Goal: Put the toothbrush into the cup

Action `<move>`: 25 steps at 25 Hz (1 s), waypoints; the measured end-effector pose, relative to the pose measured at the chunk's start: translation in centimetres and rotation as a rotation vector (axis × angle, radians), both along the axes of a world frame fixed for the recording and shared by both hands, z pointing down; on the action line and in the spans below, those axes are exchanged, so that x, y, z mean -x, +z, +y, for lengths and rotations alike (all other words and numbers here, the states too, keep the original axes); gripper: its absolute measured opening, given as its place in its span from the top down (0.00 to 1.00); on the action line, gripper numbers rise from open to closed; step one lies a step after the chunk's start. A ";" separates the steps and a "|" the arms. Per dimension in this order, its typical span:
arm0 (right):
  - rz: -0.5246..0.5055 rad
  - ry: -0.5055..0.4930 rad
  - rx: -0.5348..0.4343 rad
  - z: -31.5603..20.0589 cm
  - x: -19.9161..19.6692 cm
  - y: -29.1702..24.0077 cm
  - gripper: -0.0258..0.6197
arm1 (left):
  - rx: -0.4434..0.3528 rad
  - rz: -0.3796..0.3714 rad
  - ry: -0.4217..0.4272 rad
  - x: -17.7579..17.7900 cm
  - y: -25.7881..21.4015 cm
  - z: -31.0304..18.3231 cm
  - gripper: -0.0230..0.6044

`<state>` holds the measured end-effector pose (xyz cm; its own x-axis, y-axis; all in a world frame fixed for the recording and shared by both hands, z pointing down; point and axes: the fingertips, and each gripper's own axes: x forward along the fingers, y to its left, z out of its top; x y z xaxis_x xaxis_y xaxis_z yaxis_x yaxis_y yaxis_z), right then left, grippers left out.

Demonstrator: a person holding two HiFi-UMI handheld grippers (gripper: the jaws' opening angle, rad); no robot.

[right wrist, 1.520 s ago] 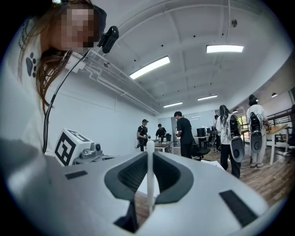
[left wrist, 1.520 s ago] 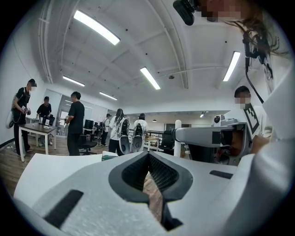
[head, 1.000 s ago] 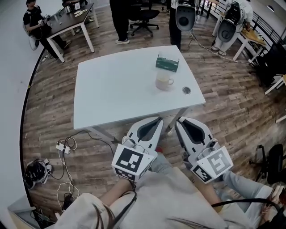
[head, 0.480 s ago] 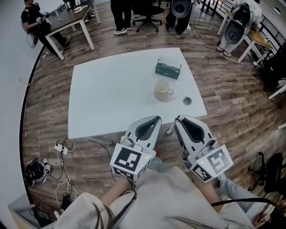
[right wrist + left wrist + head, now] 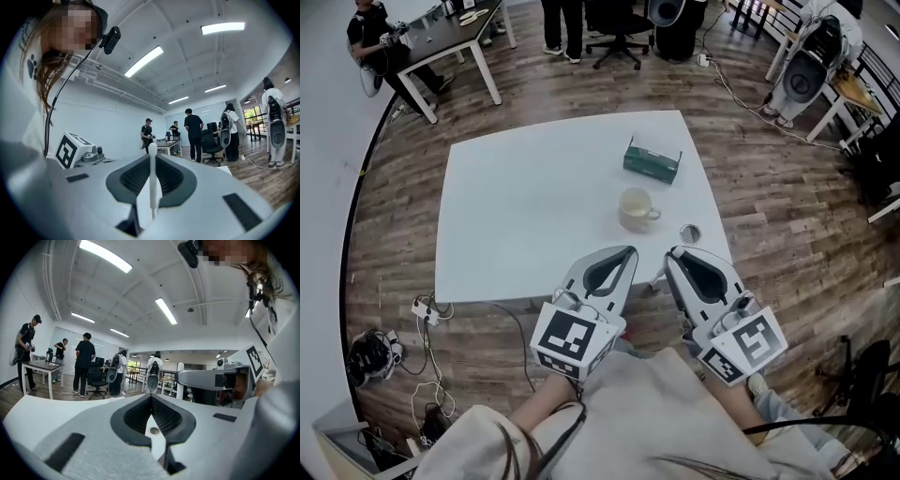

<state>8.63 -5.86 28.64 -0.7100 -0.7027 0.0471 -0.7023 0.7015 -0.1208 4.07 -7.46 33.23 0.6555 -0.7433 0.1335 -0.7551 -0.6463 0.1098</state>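
A cream cup (image 5: 636, 208) with its handle to the right stands on the white table (image 5: 516, 216), right of centre. My right gripper (image 5: 672, 255) hovers at the table's near edge, shut on a thin white toothbrush (image 5: 152, 180). The toothbrush stands upright between the jaws in the right gripper view, and one end (image 5: 659, 276) pokes out to the left in the head view. My left gripper (image 5: 628, 251) is beside it, shut with nothing in it (image 5: 151, 399). Both grippers are short of the cup.
A green box (image 5: 652, 160) lies beyond the cup, and a small round metal thing (image 5: 690, 232) lies right of it. Cables and a power strip (image 5: 427, 307) are on the wood floor at left. People, desks and office chairs stand far behind the table.
The table has come nearer to both grippers, so its near edge now reaches their tips. The grippers keep the same pose, and the right one still grips the toothbrush.
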 end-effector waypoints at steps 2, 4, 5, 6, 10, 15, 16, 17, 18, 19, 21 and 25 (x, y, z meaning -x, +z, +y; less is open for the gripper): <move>-0.002 -0.001 0.007 -0.7 -0.1 0.2 0.89 | 0.008 -0.004 -0.008 0.2 0.2 -0.6 0.95; -0.006 0.002 0.010 -1.7 -0.1 0.5 0.89 | 0.014 -0.010 -0.013 0.5 0.5 -1.5 0.95; -0.008 0.006 0.011 -2.2 -0.1 0.6 0.89 | 0.019 -0.014 -0.012 0.6 0.7 -2.0 0.95; -0.009 0.008 0.014 -2.7 -0.1 0.9 0.89 | 0.024 -0.019 -0.009 0.6 0.9 -2.5 0.95; -0.004 0.020 0.028 -4.9 0.4 1.1 0.89 | 0.043 -0.027 0.015 0.7 1.4 -4.7 0.95; -0.009 0.047 0.032 -7.4 0.7 1.0 0.89 | 0.051 -0.033 0.052 0.9 1.2 -7.3 0.95; -0.021 0.058 0.038 -7.8 0.6 1.3 0.89 | 0.055 -0.033 0.059 0.9 1.2 -7.7 0.95; -0.032 0.070 0.047 -8.2 0.5 1.6 0.89 | 0.059 -0.033 0.065 1.0 1.4 -8.2 0.95; -0.034 0.075 0.052 -8.7 0.6 1.8 0.89 | 0.064 -0.033 0.070 1.0 1.5 -8.7 0.95; -0.028 0.075 0.052 -9.2 0.9 1.6 0.89 | 0.068 -0.035 0.077 1.1 1.7 -9.2 0.95; -0.016 0.081 0.048 -10.2 1.5 1.3 0.89 | 0.072 -0.039 0.093 1.3 2.0 -10.1 0.95; -0.015 0.120 0.039 -11.3 1.7 1.5 0.89 | 0.071 -0.048 0.134 1.3 2.5 -11.3 0.95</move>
<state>6.91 -17.14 30.17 -0.6213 -0.7808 0.0656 -0.7791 0.6068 -0.1574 2.74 -18.78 35.74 0.7401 -0.6369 0.2159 -0.6678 -0.7337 0.1251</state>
